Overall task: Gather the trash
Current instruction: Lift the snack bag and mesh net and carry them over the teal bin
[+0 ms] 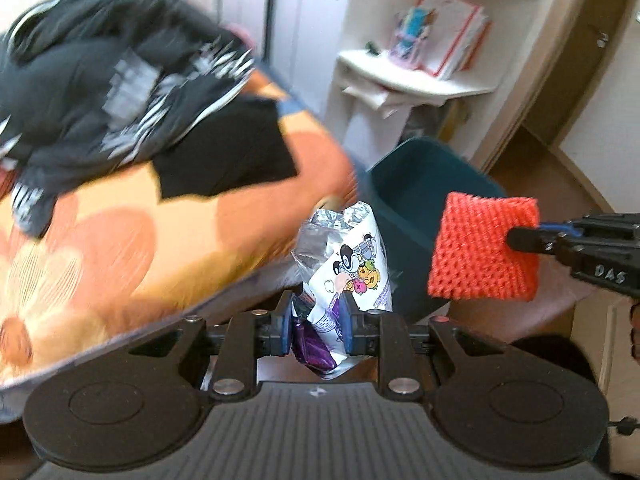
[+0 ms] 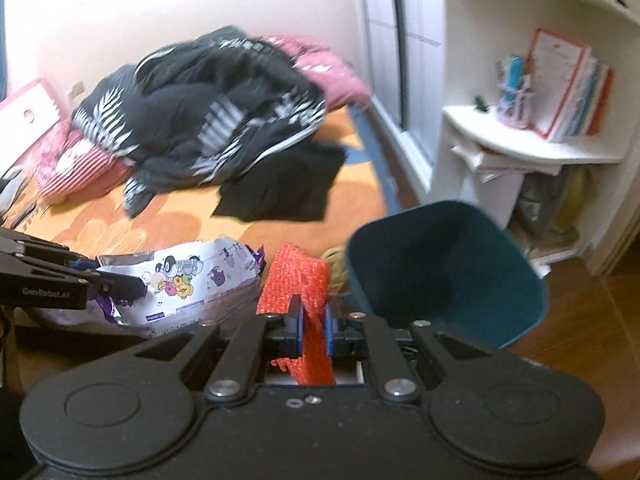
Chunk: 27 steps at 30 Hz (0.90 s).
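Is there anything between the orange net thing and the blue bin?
Nothing blocks the way. In the right wrist view, the orange net in the right tongs sits beside the blue bin; only something tan and blurry peeks behind the gap.

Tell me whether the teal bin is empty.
Looks empty: the right wrist view into the teal bin shows only dark bare walls, though its very bottom is shadowed.

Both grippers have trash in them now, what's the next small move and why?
Probably carry both over the open teal bin: the left gripper pinches the snack wrapper, the right gripper the orange mesh, and both pieces hang beside the bin, not above it.
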Motion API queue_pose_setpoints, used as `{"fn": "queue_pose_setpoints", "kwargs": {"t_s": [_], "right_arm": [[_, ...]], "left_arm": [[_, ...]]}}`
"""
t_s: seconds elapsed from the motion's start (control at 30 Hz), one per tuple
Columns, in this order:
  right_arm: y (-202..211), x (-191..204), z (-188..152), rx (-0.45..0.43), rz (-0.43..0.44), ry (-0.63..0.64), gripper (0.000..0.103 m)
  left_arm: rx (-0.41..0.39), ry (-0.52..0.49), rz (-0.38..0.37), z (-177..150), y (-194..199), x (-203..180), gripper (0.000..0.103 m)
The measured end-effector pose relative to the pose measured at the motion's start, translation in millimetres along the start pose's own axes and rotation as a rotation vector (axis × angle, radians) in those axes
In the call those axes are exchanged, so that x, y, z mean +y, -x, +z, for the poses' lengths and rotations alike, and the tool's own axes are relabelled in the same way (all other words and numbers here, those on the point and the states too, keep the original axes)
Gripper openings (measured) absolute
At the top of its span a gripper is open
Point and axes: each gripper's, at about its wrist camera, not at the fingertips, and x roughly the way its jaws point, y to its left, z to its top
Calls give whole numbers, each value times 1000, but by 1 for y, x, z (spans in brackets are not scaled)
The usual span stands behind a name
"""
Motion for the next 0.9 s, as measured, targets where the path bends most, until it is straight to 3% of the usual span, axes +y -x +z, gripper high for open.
{"fn": "queue_pose_setpoints", "kwargs": {"t_s": [0.2, 0.47, 0.9], "right_arm": [[7, -37, 4, -42, -73, -29, 10], [-13, -85, 8, -36, -165, -77, 10], [-82, -128, -6, 81, -234, -147, 10]], "left_arm": [[-29, -78, -16, 43, -19, -54, 22], [-7, -170, -13, 83, -64, -110, 22], [110, -231, 24, 94, -166, -154, 23]]}}
